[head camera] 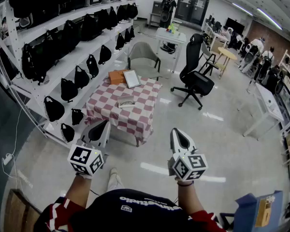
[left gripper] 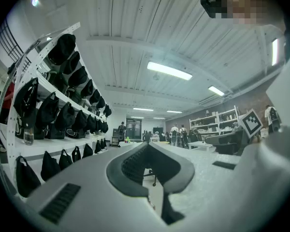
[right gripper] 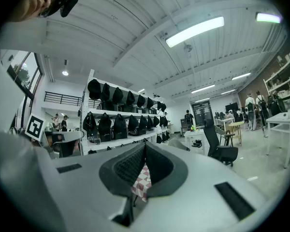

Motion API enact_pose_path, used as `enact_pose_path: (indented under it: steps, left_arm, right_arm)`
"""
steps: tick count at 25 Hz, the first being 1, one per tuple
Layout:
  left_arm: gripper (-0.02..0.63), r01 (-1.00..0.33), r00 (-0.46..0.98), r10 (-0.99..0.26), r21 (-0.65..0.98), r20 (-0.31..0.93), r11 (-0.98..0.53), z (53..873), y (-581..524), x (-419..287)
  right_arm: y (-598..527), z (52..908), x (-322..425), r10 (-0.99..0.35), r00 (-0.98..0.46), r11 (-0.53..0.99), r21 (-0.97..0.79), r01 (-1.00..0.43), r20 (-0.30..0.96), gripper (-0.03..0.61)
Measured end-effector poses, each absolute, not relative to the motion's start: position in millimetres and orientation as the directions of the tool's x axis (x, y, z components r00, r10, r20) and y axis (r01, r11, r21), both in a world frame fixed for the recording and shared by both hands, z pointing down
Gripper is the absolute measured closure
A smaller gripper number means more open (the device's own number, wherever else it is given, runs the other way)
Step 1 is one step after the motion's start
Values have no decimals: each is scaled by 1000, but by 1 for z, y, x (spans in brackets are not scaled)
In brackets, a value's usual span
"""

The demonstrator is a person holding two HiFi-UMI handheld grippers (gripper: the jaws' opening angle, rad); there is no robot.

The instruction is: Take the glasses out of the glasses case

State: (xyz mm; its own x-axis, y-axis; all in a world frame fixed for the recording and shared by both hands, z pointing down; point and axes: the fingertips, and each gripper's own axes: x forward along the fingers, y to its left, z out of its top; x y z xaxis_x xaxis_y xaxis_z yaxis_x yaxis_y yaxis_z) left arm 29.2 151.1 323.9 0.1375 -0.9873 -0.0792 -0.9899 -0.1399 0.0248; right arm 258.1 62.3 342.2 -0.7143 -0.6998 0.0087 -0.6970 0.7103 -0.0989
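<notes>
A small grey glasses case [head camera: 126, 101] lies shut on a low table with a red-and-white checked cloth [head camera: 140, 114], well ahead of me. No glasses show. Both grippers are held up in front of my body, short of the table and apart from the case. My left gripper [head camera: 104, 124] has its tips together with nothing between them, and in the left gripper view [left gripper: 146, 147] it points out into the room. My right gripper [head camera: 177, 132] is likewise shut and holds nothing. A patch of the checked cloth [right gripper: 144, 179] shows through the jaw gap of the right gripper [right gripper: 145, 147].
An orange-brown pouch [head camera: 117, 76] and a framed sheet [head camera: 132, 78] lie at the table's far end. Shelves of black bags [head camera: 67, 57] run along the left. A grey armchair [head camera: 143, 57] stands behind the table and a black office chair [head camera: 195, 79] to its right. People stand far back.
</notes>
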Motion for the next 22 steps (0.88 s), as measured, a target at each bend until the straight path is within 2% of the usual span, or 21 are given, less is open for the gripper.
enact_pose_path:
  steps: [22]
  left_arm:
    - [609, -990, 137, -987, 21, -77, -139, 327, 155, 39]
  right_arm:
    - [65, 338, 262, -692, -722, 720, -90, -689, -13, 584]
